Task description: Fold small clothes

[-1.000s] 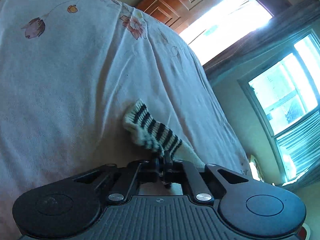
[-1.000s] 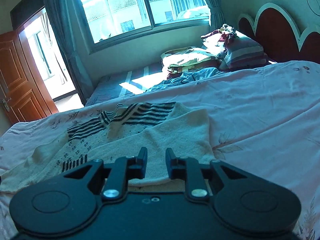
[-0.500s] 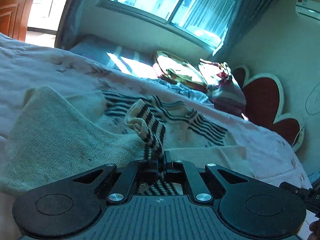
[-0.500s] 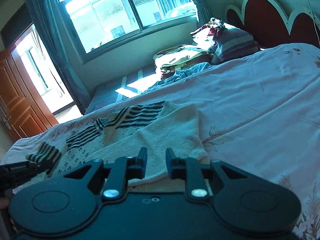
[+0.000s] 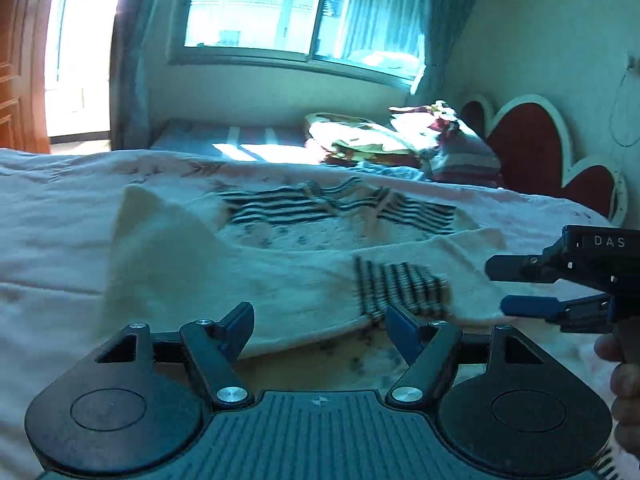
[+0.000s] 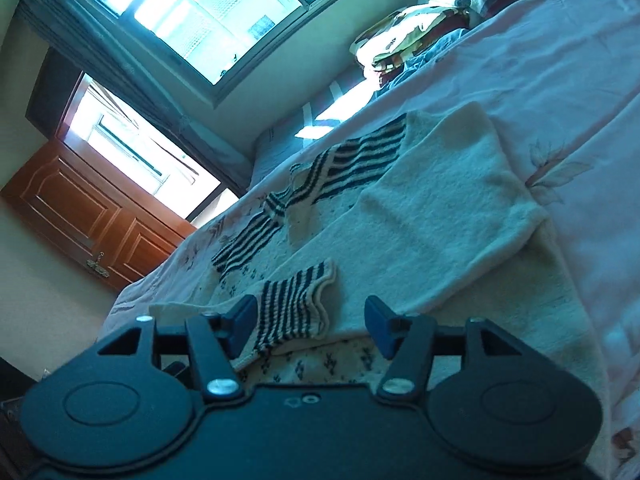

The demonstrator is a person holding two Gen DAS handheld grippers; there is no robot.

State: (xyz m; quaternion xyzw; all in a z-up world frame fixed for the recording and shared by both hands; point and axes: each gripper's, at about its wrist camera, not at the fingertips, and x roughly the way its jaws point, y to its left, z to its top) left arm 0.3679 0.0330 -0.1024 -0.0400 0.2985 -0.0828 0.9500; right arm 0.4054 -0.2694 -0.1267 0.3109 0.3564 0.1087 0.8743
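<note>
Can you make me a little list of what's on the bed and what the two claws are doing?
garment: cream knitted sweater with dark stripes, spread on the bed sheet
striped cuff: sleeve end folded across the sweater's body
left claw: jaws opening, nothing between them
right claw: jaws opening, over the cuff, not gripping
far end: pile of bedding by the headboard

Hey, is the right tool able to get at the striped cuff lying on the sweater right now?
Probably yes. The striped cuff lies flat on the sweater just ahead of the right tool, whose jaws are opening with nothing gripped. Nothing covers the cuff, and the left tool has let go of it.
</note>
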